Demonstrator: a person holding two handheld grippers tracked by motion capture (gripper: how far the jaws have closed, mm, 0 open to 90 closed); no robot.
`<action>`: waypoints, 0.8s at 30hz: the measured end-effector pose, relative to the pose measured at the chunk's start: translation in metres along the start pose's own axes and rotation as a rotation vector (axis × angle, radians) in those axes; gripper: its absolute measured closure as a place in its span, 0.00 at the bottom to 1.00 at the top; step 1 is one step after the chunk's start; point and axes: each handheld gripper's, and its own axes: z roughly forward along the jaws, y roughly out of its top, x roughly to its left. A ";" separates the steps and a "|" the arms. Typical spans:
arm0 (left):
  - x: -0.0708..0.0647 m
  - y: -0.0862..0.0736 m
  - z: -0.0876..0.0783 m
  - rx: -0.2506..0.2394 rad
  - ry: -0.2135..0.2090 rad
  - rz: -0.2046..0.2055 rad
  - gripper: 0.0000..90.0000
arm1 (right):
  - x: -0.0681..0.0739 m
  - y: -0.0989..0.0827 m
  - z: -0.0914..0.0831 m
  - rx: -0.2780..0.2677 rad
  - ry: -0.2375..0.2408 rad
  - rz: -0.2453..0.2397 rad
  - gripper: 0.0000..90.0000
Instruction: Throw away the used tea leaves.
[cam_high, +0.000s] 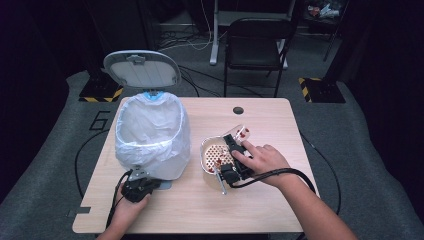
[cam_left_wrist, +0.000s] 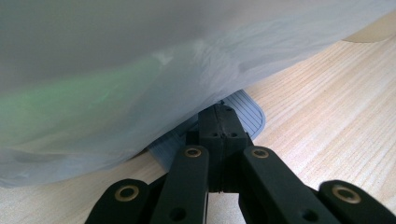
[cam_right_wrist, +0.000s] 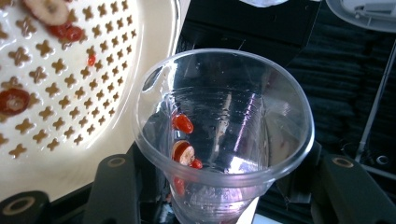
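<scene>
Right tool (cam_high: 235, 150): clamped around a clear plastic cup (cam_right_wrist: 219, 135), held tipped beside the perforated strainer bowl (cam_high: 212, 155), right of centre on the bench (cam_high: 260, 210). Red fruit slices (cam_right_wrist: 184, 151) cling inside the cup; others lie in the bowl.

Left tool (cam_left_wrist: 219, 121): clenched, tips pressing the grey pedal (cam_left_wrist: 247, 114) of the lined bin (cam_high: 152, 135), near left; lid (cam_high: 141, 68) raised.

Advice: keep the pedal pressed steadily; carry the cup over the bin mouth before tipping further.
</scene>
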 end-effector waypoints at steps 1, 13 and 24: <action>0.000 0.000 0.000 0.000 0.000 0.000 1.00 | -0.001 0.000 0.000 0.003 0.001 0.000 0.49; 0.000 0.000 -0.001 0.005 0.005 -0.007 1.00 | -0.021 -0.007 -0.003 -0.047 0.085 0.262 0.49; 0.002 0.000 0.000 0.007 -0.010 0.011 1.00 | -0.029 -0.010 -0.005 -0.066 0.125 0.451 0.49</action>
